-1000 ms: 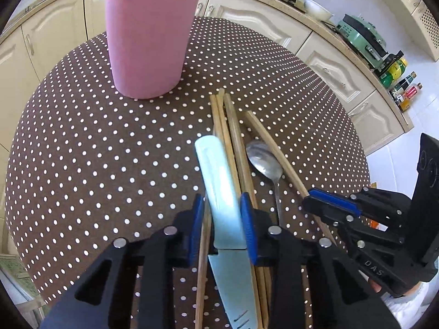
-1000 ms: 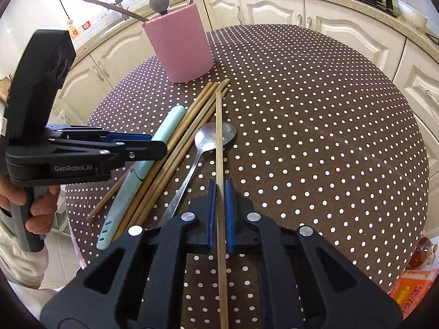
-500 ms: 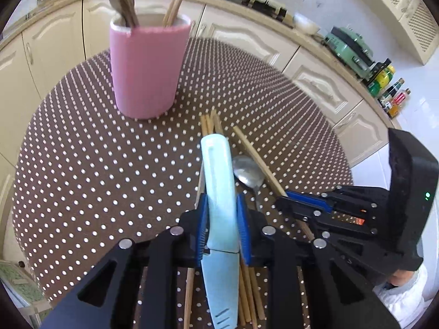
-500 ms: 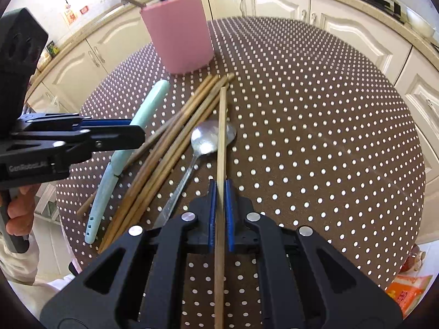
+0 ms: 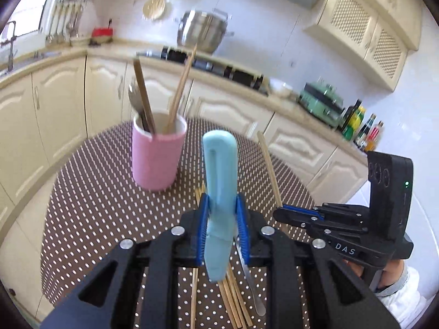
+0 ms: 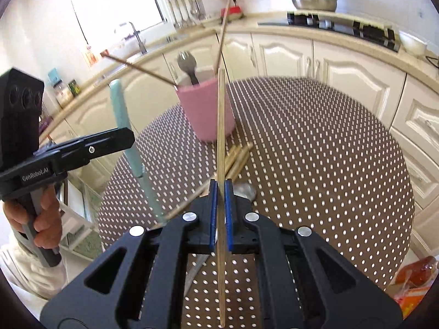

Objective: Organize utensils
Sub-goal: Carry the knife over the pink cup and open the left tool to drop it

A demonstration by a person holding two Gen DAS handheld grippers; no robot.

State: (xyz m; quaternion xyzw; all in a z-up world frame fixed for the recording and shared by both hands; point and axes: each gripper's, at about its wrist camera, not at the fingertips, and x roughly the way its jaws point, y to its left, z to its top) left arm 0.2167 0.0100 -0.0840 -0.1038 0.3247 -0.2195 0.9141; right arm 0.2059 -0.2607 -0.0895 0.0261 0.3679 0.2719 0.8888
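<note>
Between the left gripper (image 5: 221, 226) fingers, clamped mid-length, a stiff blue knife (image 5: 220, 175) is rising. Beyond them is waiting the pink cup (image 5: 157, 156). The right gripper (image 6: 221, 213) is pinching a light, slippery chopstick (image 6: 221, 126) near its lower half.

Blue knife (image 5: 219, 181) upright, off the counter; chopstick (image 6: 221, 148) raised too; pink cup (image 5: 157, 156) holds utensils; chopsticks (image 5: 233, 298), spoon (image 5: 252, 285) lie flat.

Cream cabinets (image 5: 63, 101) are seen around the kitchen, a bright window (image 6: 109, 2) above the sink, and a steel pot (image 5: 203, 30) on the stove.
</note>
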